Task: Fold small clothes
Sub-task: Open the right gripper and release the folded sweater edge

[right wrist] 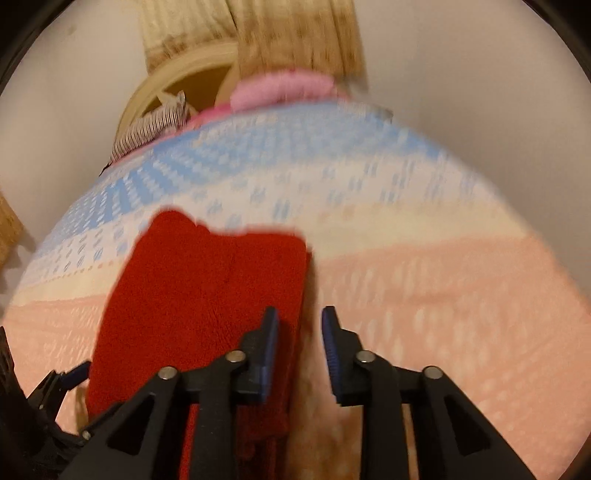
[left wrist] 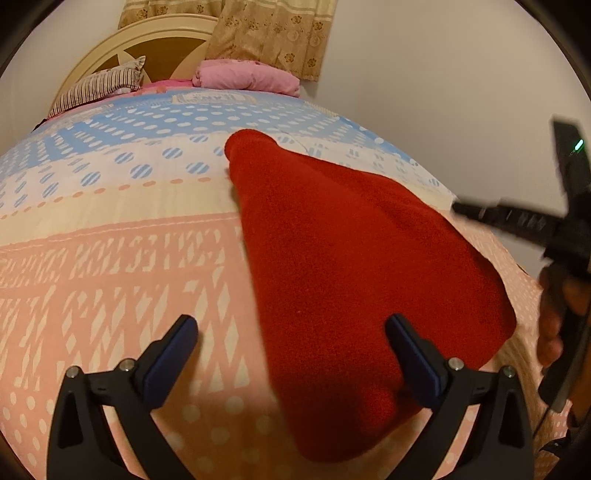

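Observation:
A red fleece garment lies flat on the patterned bedsheet, stretching from the near middle towards the far side. My left gripper is open wide just above the sheet; its right finger hangs over the garment's near part and its left finger is over bare sheet. In the blurred right wrist view the same garment lies left of centre. My right gripper stands narrowly open at the garment's right edge, its left finger over the cloth, nothing pinched.
At the head of the bed lie a striped pillow and a pink bundle, with a cream headboard and a curtain behind. The bed's edge and a pale wall are on the right. A hand holds the right tool.

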Available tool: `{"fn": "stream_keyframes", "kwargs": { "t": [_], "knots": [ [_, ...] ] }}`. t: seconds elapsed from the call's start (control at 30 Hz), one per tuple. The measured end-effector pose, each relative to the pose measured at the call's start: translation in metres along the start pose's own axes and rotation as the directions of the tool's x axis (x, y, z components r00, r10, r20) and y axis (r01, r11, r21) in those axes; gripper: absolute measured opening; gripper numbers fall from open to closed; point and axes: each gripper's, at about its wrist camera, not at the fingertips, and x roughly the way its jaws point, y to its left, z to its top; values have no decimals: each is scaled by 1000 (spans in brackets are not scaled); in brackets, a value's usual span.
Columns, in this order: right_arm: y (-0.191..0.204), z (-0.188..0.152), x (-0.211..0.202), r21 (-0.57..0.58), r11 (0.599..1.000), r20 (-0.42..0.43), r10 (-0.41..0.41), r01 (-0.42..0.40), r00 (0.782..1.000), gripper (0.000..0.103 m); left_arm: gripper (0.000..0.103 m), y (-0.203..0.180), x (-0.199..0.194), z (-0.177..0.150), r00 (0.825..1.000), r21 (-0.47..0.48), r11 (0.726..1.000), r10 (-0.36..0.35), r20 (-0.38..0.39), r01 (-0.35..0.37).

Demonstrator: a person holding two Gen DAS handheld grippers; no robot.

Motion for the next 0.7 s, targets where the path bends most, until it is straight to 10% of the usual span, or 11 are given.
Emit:
{"fn": "stream_keyframes", "kwargs": {
  "t": [0.1, 0.33, 0.7],
  "knots": [
    [28, 12, -16, -57, 996, 50, 75, -73, 996, 32, 103, 1, 0, 0, 1000, 0, 1000, -1, 0, 1],
    [106, 0, 27, -205, 939, -158, 247, -277, 956, 32, 103, 1, 1, 0, 1000, 3, 1000, 3, 1, -3],
    [52, -12, 40, -46, 947, -88, 314, -318, 945, 32, 103, 6, -6, -1, 999, -10, 999, -32, 22, 32]
  ]
}}
